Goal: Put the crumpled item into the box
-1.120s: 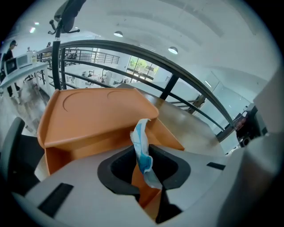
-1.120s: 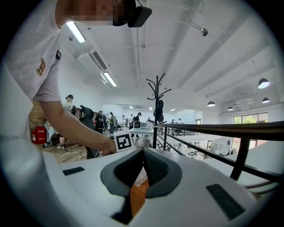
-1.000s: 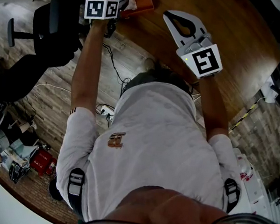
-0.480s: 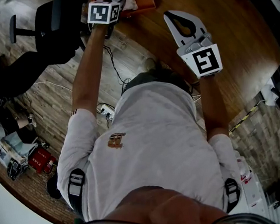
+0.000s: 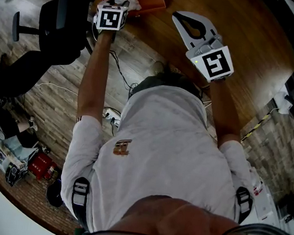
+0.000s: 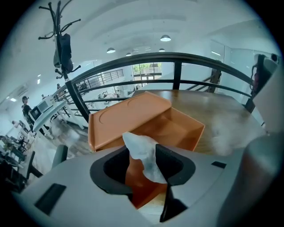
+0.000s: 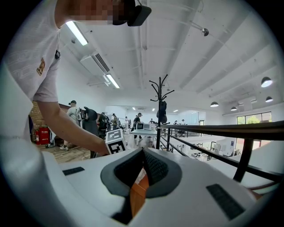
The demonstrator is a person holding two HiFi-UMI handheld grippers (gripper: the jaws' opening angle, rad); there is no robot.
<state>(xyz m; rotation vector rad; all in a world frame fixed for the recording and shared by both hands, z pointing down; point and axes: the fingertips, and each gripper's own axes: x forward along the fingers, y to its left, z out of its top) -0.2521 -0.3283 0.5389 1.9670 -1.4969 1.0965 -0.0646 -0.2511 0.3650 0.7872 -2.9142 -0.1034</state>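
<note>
The left hand-held gripper (image 6: 142,148) is opening, with the crumpled tissue (image 6: 144,155) between its jaws above the orange box's (image 6: 177,128) near wall. The right hand-held gripper (image 7: 143,153) is closed and empty. The tissue may cling to a pad or fall outside the box.

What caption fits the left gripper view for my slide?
Left gripper opening, crumpled white tissue between its fingers, at the open orange box.

- A white short-sleeved T-shirt (image 5: 170,144) carries a small brown emblem (image 5: 122,147) on the chest.
- Black buckled straps (image 5: 80,192) cross both shoulders.
- The right claw (image 7: 143,154) has a pale grey shell, dark ribbed pads and a cube (image 5: 214,63) with black-and-white square markers.
</note>
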